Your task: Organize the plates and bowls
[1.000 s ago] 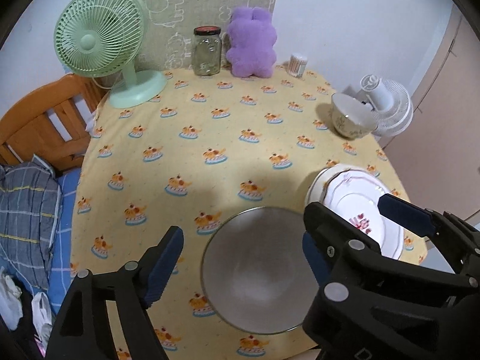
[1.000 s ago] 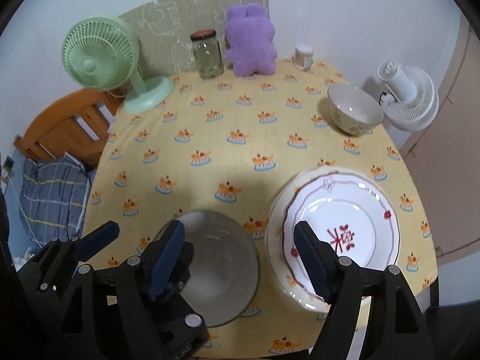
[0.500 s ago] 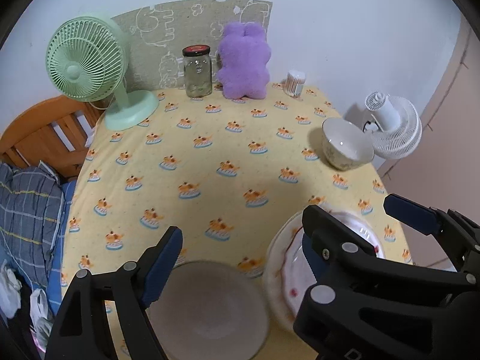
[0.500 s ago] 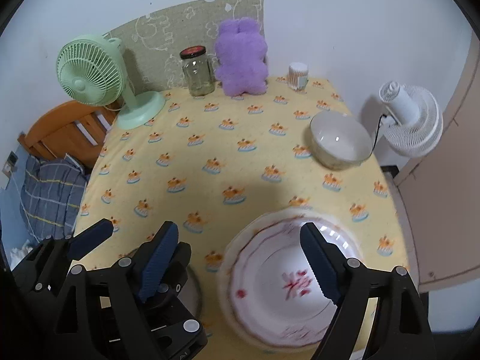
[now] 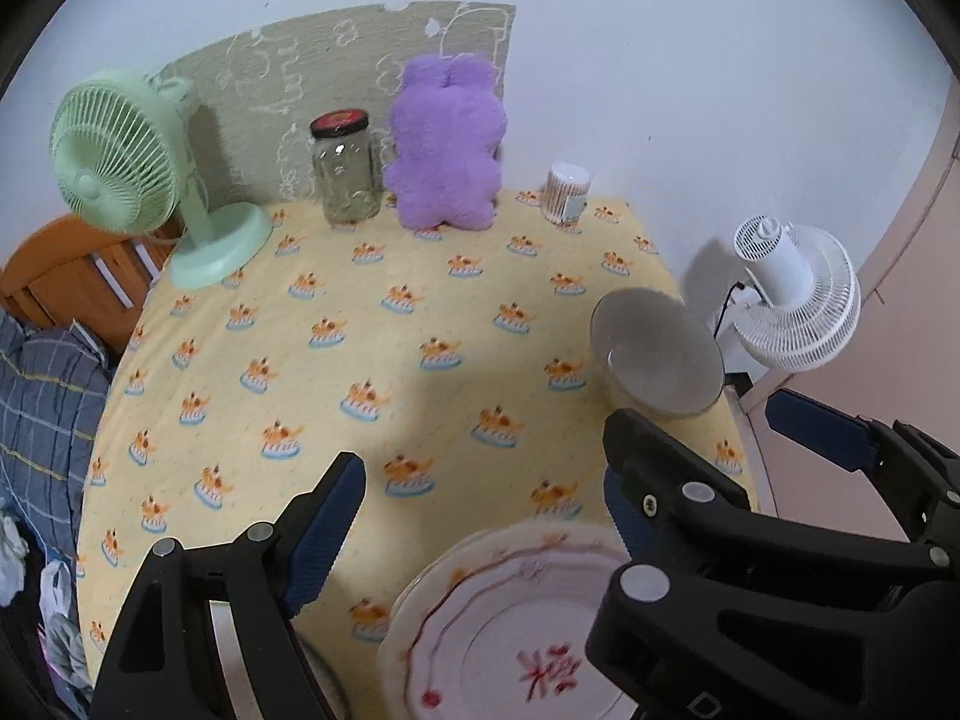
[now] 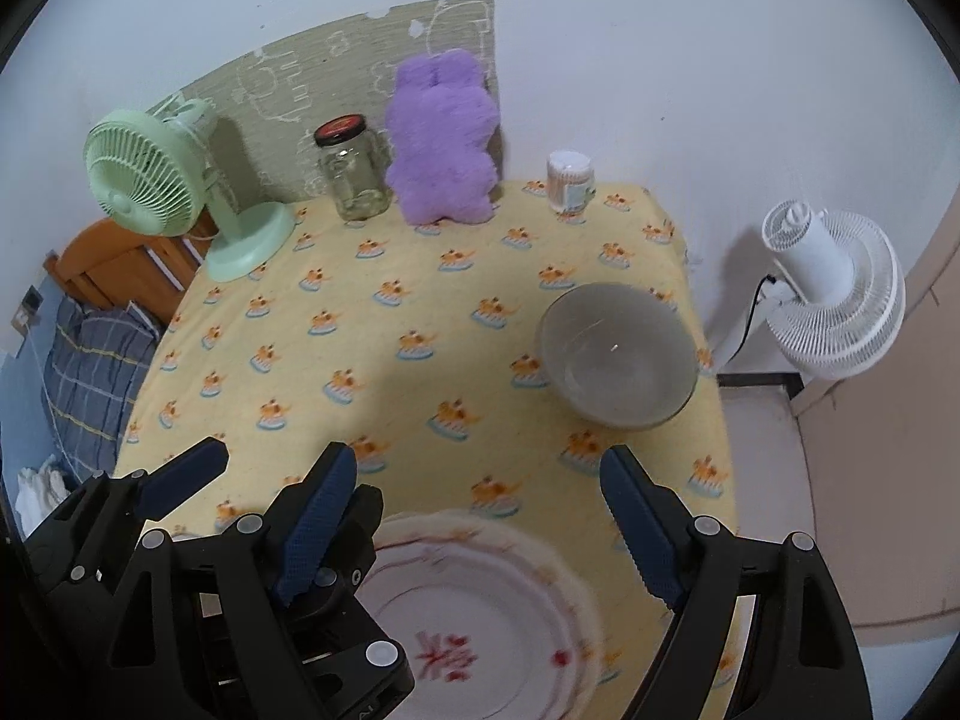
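A white plate with red trim point(image 5: 510, 624) lies on a larger pale plate at the table's near edge; it also shows in the right wrist view point(image 6: 480, 618). A pale bowl point(image 5: 657, 354) stands at the table's right edge, also in the right wrist view point(image 6: 618, 357). My left gripper point(image 5: 480, 510) is open and empty above the plates. My right gripper point(image 6: 480, 516) is open and empty, also above the plates. A sliver of the metal bowl's rim point(image 5: 324, 678) shows behind my left finger.
The yellow tablecloth point(image 5: 360, 348) covers the table. At the back stand a green fan point(image 5: 132, 162), a glass jar point(image 5: 345, 168), a purple plush point(image 5: 444, 144) and a small container point(image 5: 564, 183). A white fan point(image 6: 834, 294) stands off the right edge. A wooden chair point(image 5: 66, 276) is at left.
Both views have tilted up and back from the table. The metal bowl has slid out of sight below, the plates have sunk to the bottom, and the pale bowl is nearer the middle.
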Demonstrator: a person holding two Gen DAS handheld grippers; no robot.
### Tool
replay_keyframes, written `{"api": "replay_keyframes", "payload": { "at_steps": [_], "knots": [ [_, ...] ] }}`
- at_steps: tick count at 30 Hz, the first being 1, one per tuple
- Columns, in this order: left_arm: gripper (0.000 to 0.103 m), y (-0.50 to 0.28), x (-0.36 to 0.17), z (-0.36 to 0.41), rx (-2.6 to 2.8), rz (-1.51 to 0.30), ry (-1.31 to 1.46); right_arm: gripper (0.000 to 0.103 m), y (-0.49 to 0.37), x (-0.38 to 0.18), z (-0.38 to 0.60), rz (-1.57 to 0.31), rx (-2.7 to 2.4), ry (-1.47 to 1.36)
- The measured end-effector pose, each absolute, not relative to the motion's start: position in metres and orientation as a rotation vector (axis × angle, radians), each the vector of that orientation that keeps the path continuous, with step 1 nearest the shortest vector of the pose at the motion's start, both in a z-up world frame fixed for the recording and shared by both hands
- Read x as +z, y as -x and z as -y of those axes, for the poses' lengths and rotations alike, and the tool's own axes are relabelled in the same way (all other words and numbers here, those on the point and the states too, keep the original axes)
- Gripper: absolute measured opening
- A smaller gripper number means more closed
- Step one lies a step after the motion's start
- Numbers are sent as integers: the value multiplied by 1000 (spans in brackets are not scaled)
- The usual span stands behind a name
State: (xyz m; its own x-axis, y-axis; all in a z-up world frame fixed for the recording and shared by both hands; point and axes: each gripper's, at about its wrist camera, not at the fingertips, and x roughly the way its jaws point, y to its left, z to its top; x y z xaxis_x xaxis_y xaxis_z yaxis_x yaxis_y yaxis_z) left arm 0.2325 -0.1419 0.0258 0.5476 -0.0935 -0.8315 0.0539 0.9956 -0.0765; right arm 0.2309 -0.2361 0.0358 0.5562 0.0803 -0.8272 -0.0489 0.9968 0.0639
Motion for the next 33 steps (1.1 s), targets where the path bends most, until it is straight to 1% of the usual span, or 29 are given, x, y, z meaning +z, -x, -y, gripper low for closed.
{"api": "replay_keyframes", "payload": {
  "at_steps": [13,19,22,24,25,27,29,31,33],
  "knots": [
    [82,-286,17,207,-17,-955,24,85,-285,31,313,-930,49,-36],
    [76,-315,-2,233,-28,-973,19,85,-313,13,342,-948,21,-40],
    [71,-327,-14,243,-18,-988,8,83,-325,2,353,-962,21,-55],
    [65,-333,-21,248,-26,-995,8,82,-331,-5,358,-968,14,-66],
    [64,-336,-25,249,-32,-999,11,81,-334,-9,360,-974,9,-73],
    [61,-341,-34,252,-41,-1007,17,78,-339,-17,363,-983,-1,-80],
    [58,-347,-44,254,-32,-1020,8,70,-345,-26,365,-996,-15,-84],
    [56,-352,-51,257,-20,-1033,-7,66,-349,-35,367,-1011,-22,-95],
    [46,-356,-59,258,-25,-1049,-12,63,-352,-43,369,-1024,-21,-106]
  ]
}}
